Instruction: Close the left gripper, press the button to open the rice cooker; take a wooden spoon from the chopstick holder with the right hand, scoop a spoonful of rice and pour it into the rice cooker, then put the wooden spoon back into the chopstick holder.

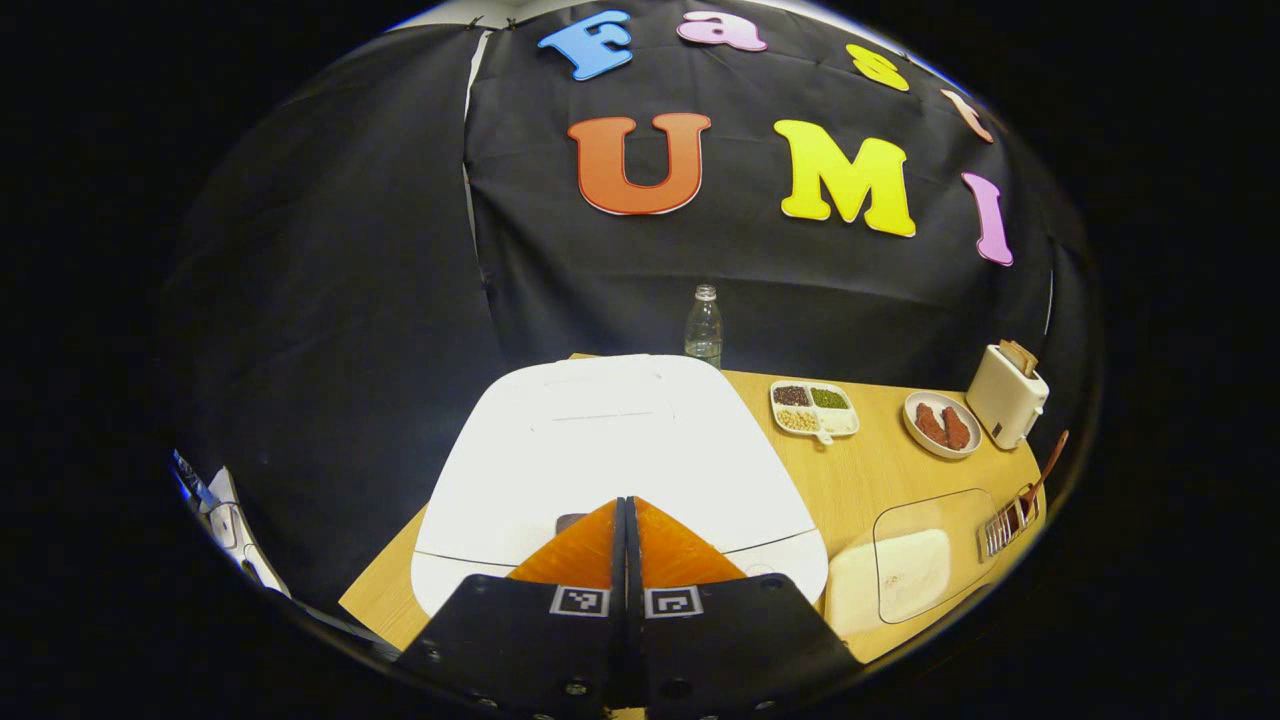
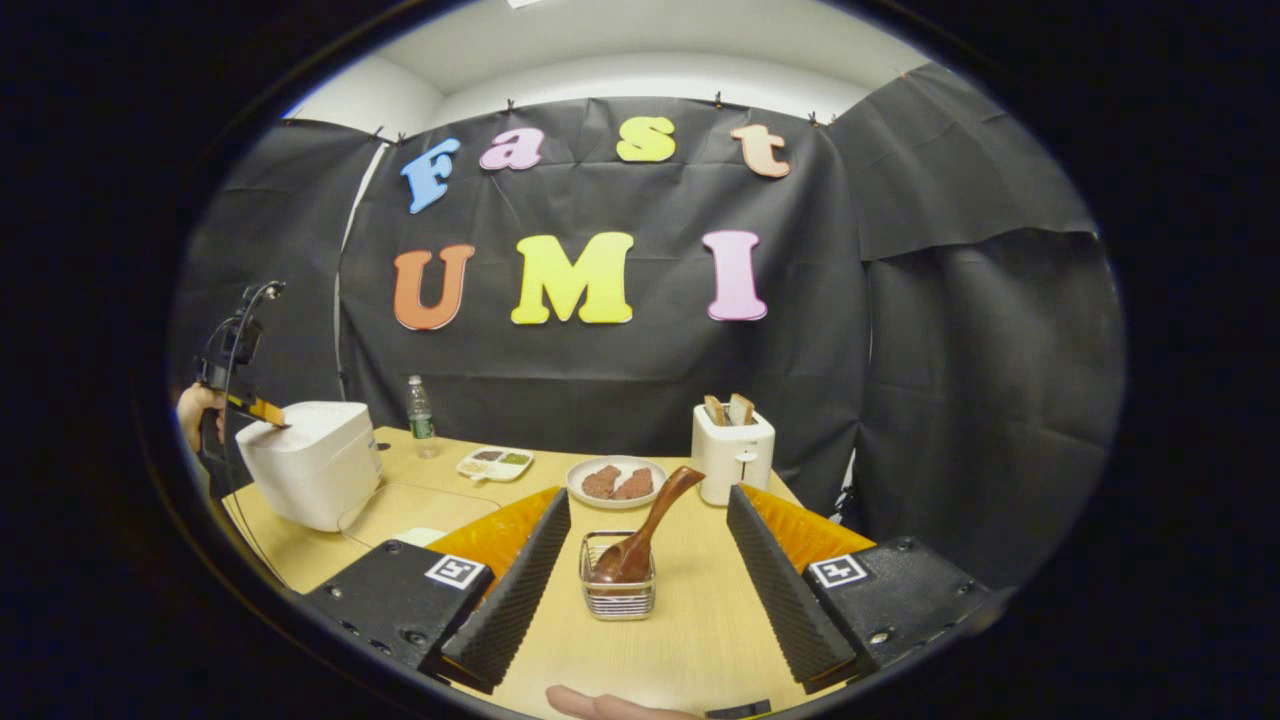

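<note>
Your left gripper point(image 1: 628, 505) is clenched w/ nothing between the fingers, tips over the front of the rice cooker point(image 1: 620, 450); lid's down, so the button press isn't done. Right gripper point(image 2: 648, 545) is spread wide, straddling the chopstick holder point(image 2: 617, 585); the wooden spoon point(image 2: 645, 535) leans in it, ungrabbed. Scoop, pour & return are left. Left gripper view adds a rice tub point(image 1: 900, 570) beside the cooker.

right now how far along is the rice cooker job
Done: the left hand-held gripper is shut and sits over the front of the rice cooker, whose lid is not yet up. In hand: pressing the button. Left: the right hand-held gripper is open and empty in front of the chopstick holder; the wooden spoon sits in it, so scooping, pouring and returning remain.
</note>
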Demonstrator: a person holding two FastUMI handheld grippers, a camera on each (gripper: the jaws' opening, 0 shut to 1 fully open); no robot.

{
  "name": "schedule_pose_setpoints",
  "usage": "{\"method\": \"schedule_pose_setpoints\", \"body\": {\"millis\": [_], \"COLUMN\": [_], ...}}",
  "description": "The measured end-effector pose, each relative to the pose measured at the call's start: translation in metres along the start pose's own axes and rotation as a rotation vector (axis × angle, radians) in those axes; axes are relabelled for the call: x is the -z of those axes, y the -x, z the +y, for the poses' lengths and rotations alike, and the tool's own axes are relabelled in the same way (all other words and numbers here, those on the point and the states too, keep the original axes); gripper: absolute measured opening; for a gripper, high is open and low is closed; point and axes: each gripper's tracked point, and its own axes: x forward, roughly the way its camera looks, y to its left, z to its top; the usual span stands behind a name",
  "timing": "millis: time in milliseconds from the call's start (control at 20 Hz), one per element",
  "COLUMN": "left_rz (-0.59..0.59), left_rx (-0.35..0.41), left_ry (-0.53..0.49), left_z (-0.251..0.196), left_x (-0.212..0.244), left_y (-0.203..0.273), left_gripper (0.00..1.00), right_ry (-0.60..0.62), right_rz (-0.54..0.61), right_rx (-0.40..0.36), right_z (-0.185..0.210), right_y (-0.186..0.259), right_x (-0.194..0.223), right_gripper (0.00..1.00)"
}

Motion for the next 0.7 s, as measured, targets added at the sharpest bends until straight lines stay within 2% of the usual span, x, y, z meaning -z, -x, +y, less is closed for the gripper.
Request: {"method": "schedule_pose_setpoints", "body": {"millis": [50,100,450,550,600,700], "left_rz": [0.009,0.015,0.071,0.056,0.026,-0.041], "left_rx": [-0.001,-0.002,-0.018,-0.022,-0.030,-0.047], "left_ry": [-0.009,-0.014,0.035,0.061,0.062,0.047], "left_z": [0.001,0.003,0.002,0.001,0.002,0.002], "left_x": [0.004,0.006,0.010,0.004,-0.004,-0.021], "left_y": [-0.001,0.000,0.000,0.002,0.004,0.014], "left_gripper": [0.09,0.00,0.00,0.00,0.00,0.00], "right_ry": [-0.001,-0.002,-0.002,0.001,0.002,0.003], "right_rz": [-0.001,-0.002,-0.019,-0.026,-0.027,-0.028], "right_rx": [-0.004,-0.007,0.012,0.019,0.027,0.036], "right_z": [0.001,0.002,-0.004,-0.007,-0.010,-0.014], "right_y": [0.000,0.001,0.015,0.020,0.022,0.026], "right_x": [0.001,0.000,-0.003,-0.005,-0.006,-0.005], "right_gripper": [1.00,1.00,1.00,1.00,0.98,1.00]}}
